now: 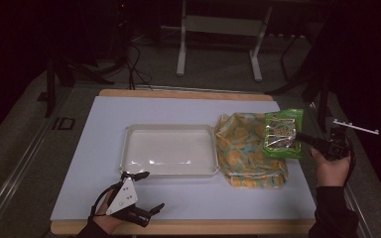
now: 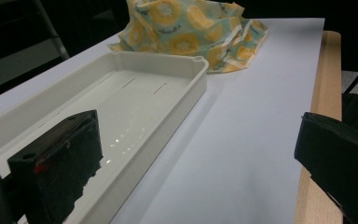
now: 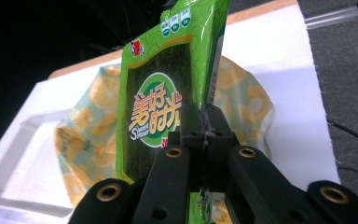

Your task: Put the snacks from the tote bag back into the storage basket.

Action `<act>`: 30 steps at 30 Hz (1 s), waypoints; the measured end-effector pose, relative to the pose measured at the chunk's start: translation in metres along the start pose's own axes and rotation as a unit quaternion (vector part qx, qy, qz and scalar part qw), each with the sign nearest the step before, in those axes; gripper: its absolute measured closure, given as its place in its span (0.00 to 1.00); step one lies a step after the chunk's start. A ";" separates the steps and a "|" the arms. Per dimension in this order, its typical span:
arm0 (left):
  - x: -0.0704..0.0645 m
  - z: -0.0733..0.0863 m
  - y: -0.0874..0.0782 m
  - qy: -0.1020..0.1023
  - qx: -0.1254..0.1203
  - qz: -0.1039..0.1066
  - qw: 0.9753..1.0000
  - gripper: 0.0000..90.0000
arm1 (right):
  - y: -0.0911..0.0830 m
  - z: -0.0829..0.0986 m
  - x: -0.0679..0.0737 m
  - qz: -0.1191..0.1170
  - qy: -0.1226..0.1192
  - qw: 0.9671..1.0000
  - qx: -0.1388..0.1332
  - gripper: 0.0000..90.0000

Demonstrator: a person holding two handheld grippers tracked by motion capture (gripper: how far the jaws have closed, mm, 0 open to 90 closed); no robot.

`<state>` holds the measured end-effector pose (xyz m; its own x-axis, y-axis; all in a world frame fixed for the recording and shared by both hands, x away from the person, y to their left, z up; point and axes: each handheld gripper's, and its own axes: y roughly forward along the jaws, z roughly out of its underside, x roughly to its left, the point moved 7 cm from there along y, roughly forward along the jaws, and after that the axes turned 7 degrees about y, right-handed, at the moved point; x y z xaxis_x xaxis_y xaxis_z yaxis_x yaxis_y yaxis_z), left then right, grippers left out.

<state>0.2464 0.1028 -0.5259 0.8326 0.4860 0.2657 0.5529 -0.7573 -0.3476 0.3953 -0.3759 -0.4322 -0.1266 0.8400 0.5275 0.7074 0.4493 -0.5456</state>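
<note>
Right gripper view — right gripper (image 3: pixel 205 130) clamps green snack packet (image 3: pixel 168 88).

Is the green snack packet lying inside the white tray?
No, the right gripper holds the green snack packet up over the patterned bag.

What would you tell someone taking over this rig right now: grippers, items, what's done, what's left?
Right gripper: shut on the green foil snack packet, held in the air above the yellow-patterned cloth bag.
Left gripper: open, holding nothing, near the front edge of the white board, beside the shallow white plastic tray.
Done: packet gripped and lifted.
Left: the tray has nothing in it; the packet probably goes there, though that is a guess. Bag lies crumpled to the right of the tray, touching its right rim.
</note>
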 end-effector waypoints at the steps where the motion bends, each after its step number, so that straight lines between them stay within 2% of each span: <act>1: 0.000 0.000 0.000 0.000 0.000 0.000 1.000 0.01 | -0.001 -0.001 0.003 -0.002 -0.003 1.000 -0.002 0.99; 11: 0.000 0.000 0.000 0.002 0.000 0.000 1.000 0.01 | -0.003 -0.006 0.030 -0.030 -0.015 0.999 -0.008 0.99; 30: -0.001 0.000 -0.001 0.002 0.000 0.003 1.000 0.01 | 0.005 -0.016 0.079 -0.057 -0.044 0.997 -0.007 0.99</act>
<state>0.2450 0.1026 -0.5257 0.8356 0.4797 0.2676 0.5481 -0.7599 -0.3495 0.4004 -0.3121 -0.3830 -0.2660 0.8078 0.5260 0.6953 0.5387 -0.4757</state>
